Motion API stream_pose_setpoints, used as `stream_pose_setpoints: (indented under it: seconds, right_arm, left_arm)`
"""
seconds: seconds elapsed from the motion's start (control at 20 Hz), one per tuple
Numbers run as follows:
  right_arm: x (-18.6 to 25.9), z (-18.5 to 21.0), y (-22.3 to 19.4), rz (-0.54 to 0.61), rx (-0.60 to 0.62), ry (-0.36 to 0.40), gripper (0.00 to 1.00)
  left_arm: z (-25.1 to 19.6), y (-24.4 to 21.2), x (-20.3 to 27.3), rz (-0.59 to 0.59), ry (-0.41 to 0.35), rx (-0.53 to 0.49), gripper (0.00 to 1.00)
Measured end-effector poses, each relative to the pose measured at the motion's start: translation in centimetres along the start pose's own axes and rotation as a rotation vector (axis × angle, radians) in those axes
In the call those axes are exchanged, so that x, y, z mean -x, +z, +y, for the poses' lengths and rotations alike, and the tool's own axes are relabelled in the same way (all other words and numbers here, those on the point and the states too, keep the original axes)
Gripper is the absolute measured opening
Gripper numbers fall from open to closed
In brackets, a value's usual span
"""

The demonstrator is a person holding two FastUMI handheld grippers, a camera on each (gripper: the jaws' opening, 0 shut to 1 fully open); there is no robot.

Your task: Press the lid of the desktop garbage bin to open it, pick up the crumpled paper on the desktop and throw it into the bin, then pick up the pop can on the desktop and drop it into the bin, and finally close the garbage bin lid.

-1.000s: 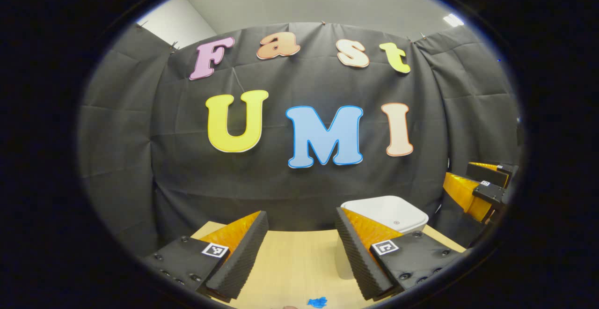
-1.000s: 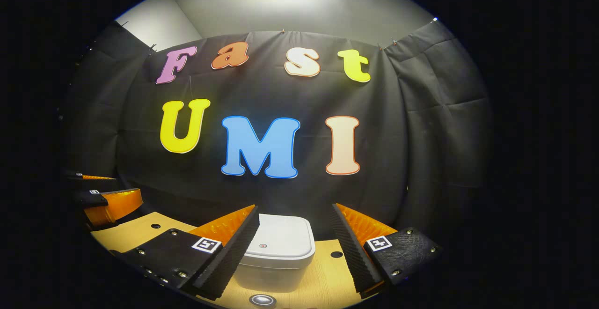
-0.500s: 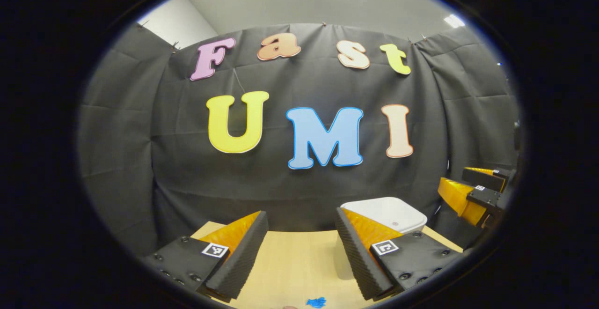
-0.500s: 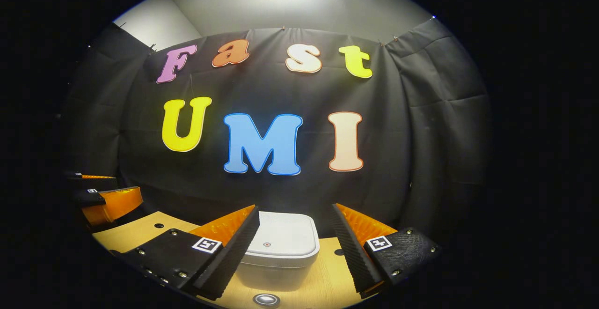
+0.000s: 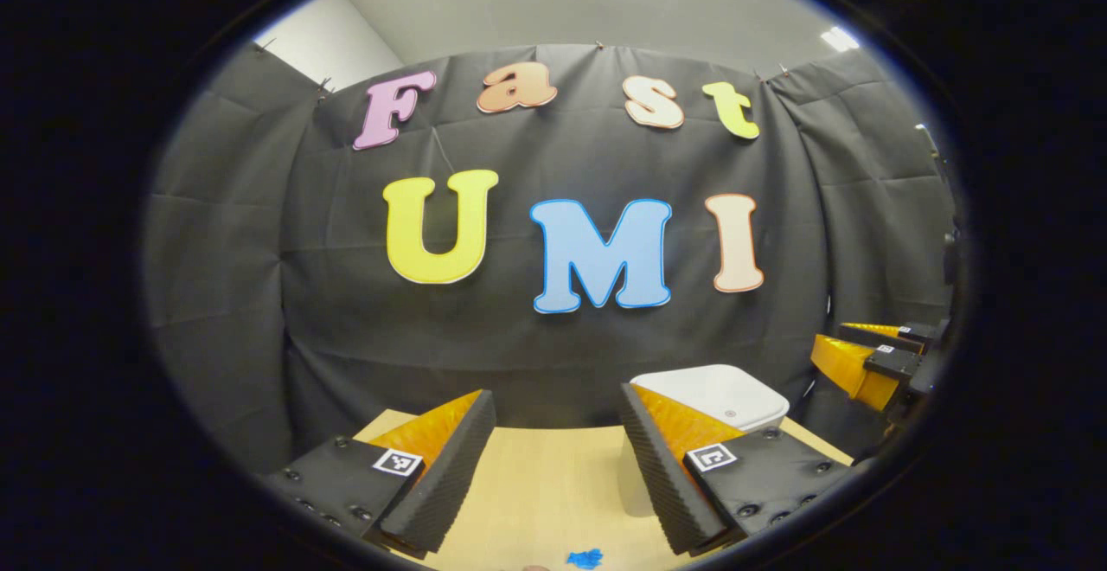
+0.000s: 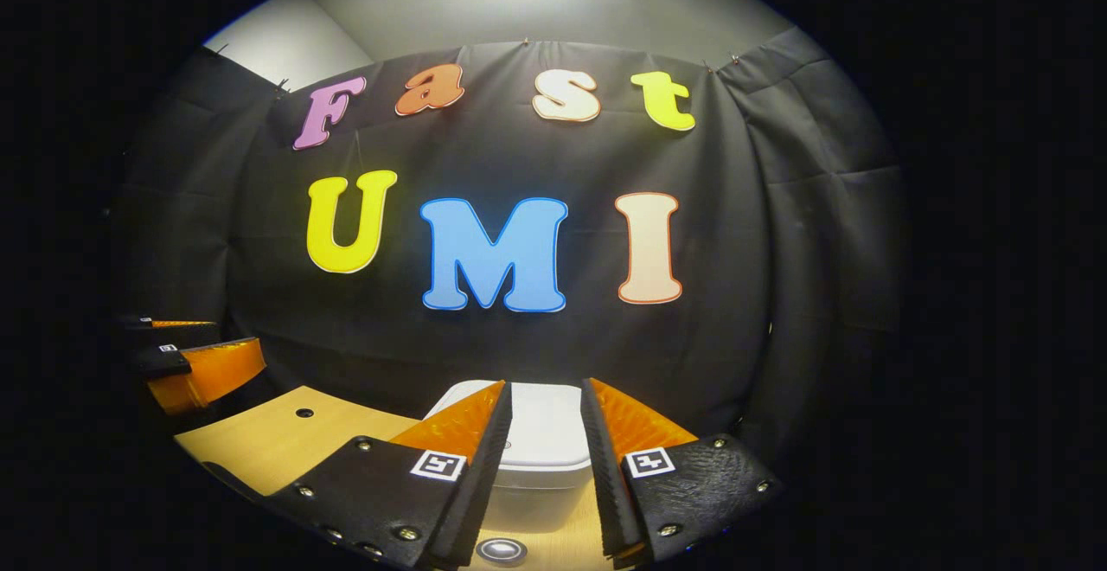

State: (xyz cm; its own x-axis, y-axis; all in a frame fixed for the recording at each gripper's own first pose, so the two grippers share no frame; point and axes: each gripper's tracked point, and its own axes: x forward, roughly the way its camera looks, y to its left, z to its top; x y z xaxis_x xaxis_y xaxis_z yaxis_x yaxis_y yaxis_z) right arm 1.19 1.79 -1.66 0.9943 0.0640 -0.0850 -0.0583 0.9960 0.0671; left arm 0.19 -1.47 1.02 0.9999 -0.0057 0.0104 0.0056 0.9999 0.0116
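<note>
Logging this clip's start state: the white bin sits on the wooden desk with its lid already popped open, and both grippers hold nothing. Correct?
Not quite. The bin's lid is closed flat in the right gripper view. The bin is white, on the wooden desk, and both grippers hold nothing.

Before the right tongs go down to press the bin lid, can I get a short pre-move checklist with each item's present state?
1. Bin lid closed, ready to press: ok.
2. Right tongs lined up with the lid: ok.
3. Right tongs empty, fingers narrowed with a gap left: ok.
4. Left tongs open, empty and away from the bin: ok.
5. Crumpled paper and pop can located: cannot tell.
6. Tabletop around the bin unobstructed: cannot tell.
</note>
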Motion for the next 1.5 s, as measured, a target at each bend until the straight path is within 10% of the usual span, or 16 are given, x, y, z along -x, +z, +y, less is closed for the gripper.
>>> stream_pose_setpoints:
  seconds: [0.2,0.35,0.4,1.5]
  right_arm:
    - [-0.6,0.5,-0.8,0.024,0.003,0.017,0.17]
    - [-1.1,-0.1,-1.5,0.042,0.022,0.0,0.17]
    - [-1.4,0.7,-1.4,0.043,0.015,0.011,0.01]
    - [-7.4,1.3,-8.9,0.269,-0.013,0.082,0.0]
  left_arm:
    - [0.0,0.0,-0.2,0.0,-0.002,0.0,0.96]
    - [-0.1,-0.1,-0.4,0.0,-0.004,-0.002,0.96]
    - [-0.1,0.0,-0.5,-0.001,-0.004,-0.003,0.96]
    - [1.0,-0.2,-1.1,0.0,0.024,-0.005,0.96]
